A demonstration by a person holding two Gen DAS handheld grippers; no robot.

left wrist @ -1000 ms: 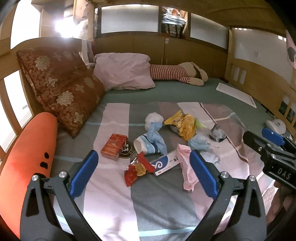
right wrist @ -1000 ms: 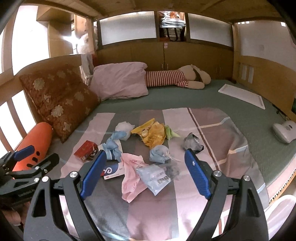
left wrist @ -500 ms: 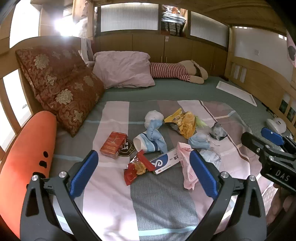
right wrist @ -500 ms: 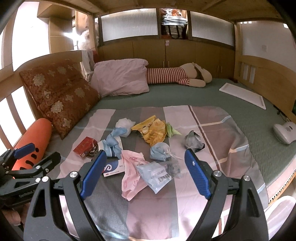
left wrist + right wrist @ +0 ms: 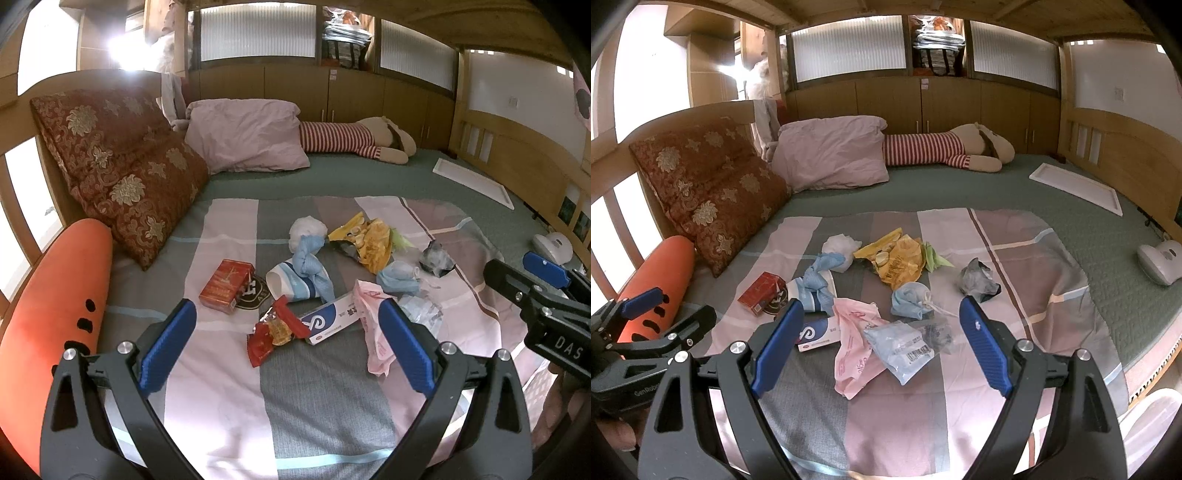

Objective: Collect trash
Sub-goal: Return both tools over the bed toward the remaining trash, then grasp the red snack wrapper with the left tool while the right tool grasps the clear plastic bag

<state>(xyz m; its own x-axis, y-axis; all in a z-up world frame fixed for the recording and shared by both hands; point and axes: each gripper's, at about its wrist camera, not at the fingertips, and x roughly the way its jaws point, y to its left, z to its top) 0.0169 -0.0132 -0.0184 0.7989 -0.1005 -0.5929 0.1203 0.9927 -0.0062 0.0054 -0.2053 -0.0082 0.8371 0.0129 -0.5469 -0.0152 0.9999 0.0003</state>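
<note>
Hovering over the near edge of the bed, both tools pointing down at the litter. Left gripper standing wide, fingers released, nothing between the pads. Right gripper likewise spread and empty, not touching anything.

Lying scattered across the middle of the striped blanket, toward its near edge: red box nearest the left side, beside the orange bolster; red snack wrapper and toothpaste box side by side in front of the left tool; pink plastic bag and clear blue packet overlapping in front of the right tool; yellow wrapper, white tissue ball and grey crumpled bag farther in, toward the pillows. No bin showing in either view.

Risking several slips from here. Closing on the pink bag and dragging the clear packet along, then dropping it, since the two overlap. Pinching a fold of blanket together with a thin wrapper, the bedding being soft and giving under pressure. Crushing the toothpaste box by squeezing across its flat faces. Knocking tools together, both aiming at the same small cluster. Leaving the farther pieces unreached, the grey bag and tissue ball sitting well apart from the near ones.
</note>
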